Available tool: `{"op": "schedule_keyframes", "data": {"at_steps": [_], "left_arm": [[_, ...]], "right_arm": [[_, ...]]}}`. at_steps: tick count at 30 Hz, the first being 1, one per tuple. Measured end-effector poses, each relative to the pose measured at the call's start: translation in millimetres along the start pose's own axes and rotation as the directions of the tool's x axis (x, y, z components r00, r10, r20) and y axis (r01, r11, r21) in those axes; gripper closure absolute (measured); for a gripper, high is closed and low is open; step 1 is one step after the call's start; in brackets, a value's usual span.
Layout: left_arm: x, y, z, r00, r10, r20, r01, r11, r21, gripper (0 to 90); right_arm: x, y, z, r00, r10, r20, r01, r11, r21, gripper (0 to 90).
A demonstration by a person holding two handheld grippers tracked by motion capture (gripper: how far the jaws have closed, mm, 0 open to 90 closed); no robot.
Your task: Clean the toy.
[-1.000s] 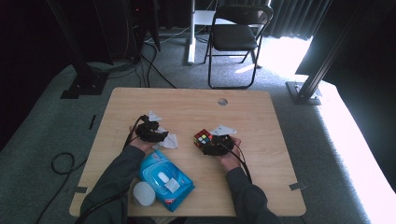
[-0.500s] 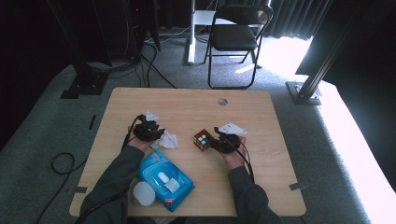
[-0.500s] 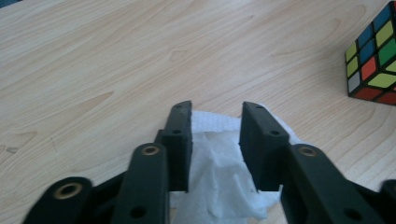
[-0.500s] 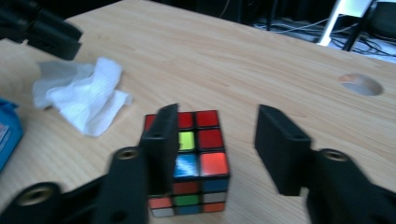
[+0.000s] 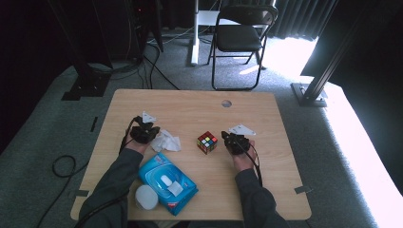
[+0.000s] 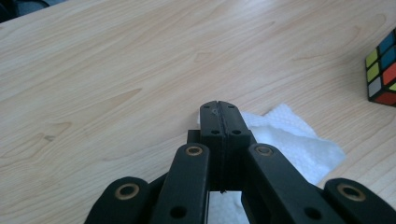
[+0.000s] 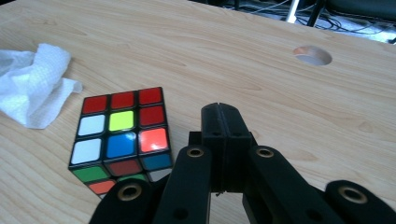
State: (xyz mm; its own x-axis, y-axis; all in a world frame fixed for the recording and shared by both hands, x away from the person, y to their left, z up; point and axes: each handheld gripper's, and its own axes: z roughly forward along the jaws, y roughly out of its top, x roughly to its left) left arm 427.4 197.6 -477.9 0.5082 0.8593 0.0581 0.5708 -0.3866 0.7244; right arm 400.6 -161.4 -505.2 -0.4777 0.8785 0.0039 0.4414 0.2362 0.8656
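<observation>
A scrambled colour cube [image 5: 207, 142] stands on the wooden table [image 5: 190, 109] near its middle. My right gripper [image 5: 227, 138] rests just right of it, jaws shut on nothing; in the right gripper view its tips [image 7: 222, 112] sit beside the cube [image 7: 121, 135], a little apart. A crumpled white tissue [image 5: 166, 141] lies left of the cube. My left gripper [image 5: 153, 135] is shut with its tips [image 6: 219, 109] over the tissue's [image 6: 289, 140] near edge; nothing shows pinched between them. The cube [image 6: 383, 70] peeks in at that view's right edge.
A blue pack of wipes [image 5: 167, 183] and a white round container [image 5: 146, 197] lie near the front left edge, between the forearms. A cable hole [image 5: 226, 103] is in the table's far middle. A folding chair [image 5: 240, 35] stands beyond the table.
My right gripper has drawn a little to the right, away from the cube, which stays put. The left gripper and tissue have shifted slightly left.
</observation>
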Motion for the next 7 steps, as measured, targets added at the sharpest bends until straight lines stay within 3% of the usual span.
{"op": "schedule_keyframes", "data": {"at_steps": [7], "left_arm": [[9.6, -2.4, -6.5, 0.9996, -0.027, -0.010, 0.027, 0.9995, -0.017, 90.0]], "right_arm": [[-6.6, -2.7, -1.5, 0.9999, 0.009, 0.014, -0.009, 1.000, 0.001, 90.0]]}}
